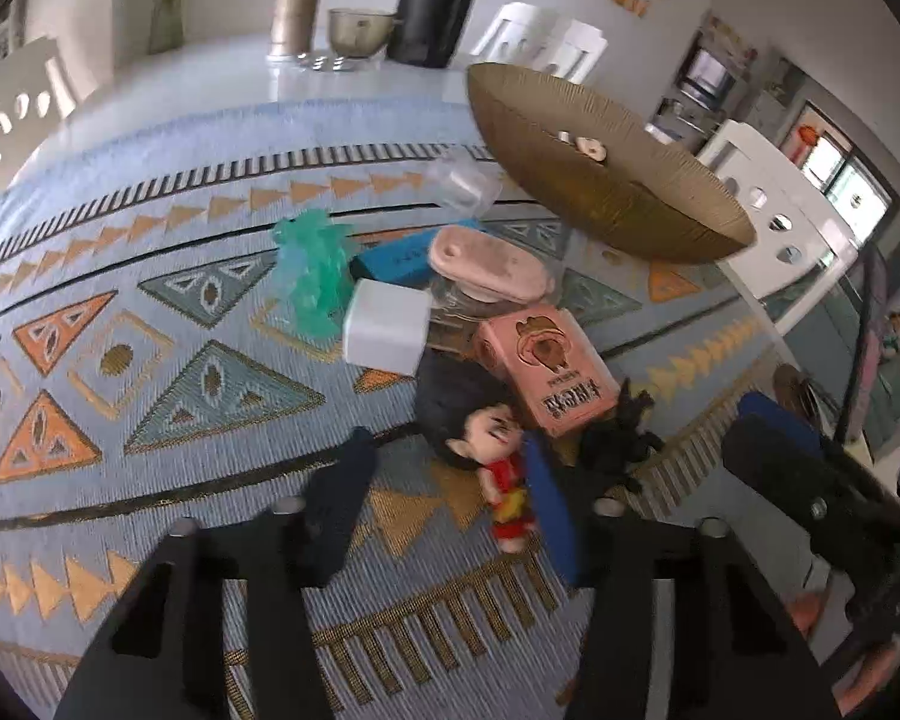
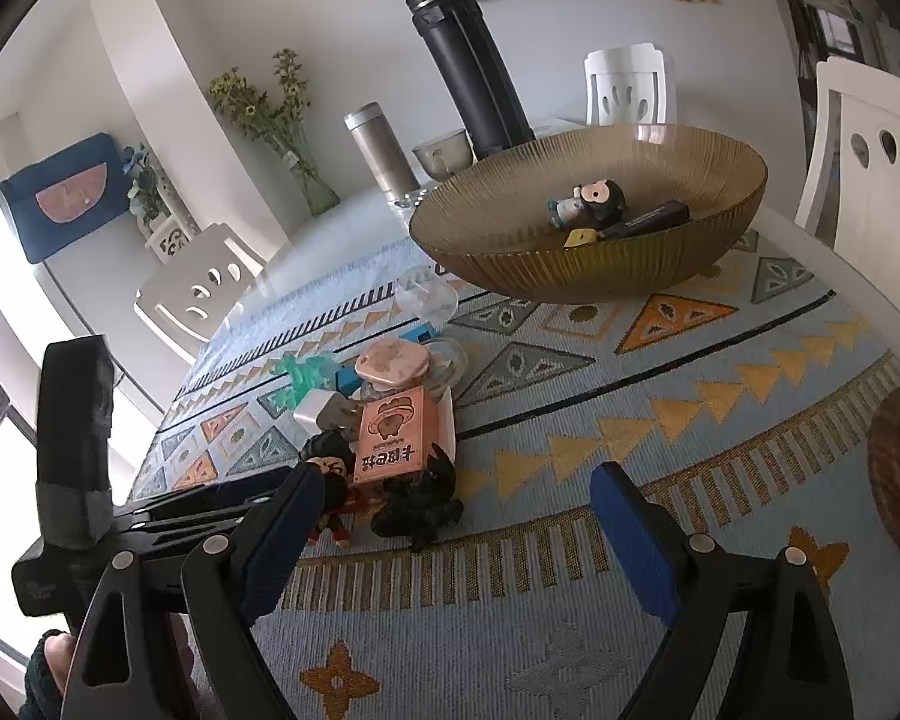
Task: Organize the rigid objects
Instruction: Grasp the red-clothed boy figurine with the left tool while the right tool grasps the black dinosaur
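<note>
Left wrist view: your left gripper (image 1: 444, 504) has its fingers spread open around the red figurine (image 1: 501, 468), not closed on it.
Right gripper (image 2: 450, 534): fingers wide open, holding nothing, near the black figure (image 2: 420, 504).
Pile: small things lie crowded mid-cloth on the patterned tablecloth (image 2: 690, 420); the amber bowl (image 2: 600, 264) stands toward the far edge.
Risk: closing now may push the pink box (image 1: 549, 369) or catch two toys together.
Writing: the pink box carries Chinese characters, seen upside down; I cannot read them surely.
</note>
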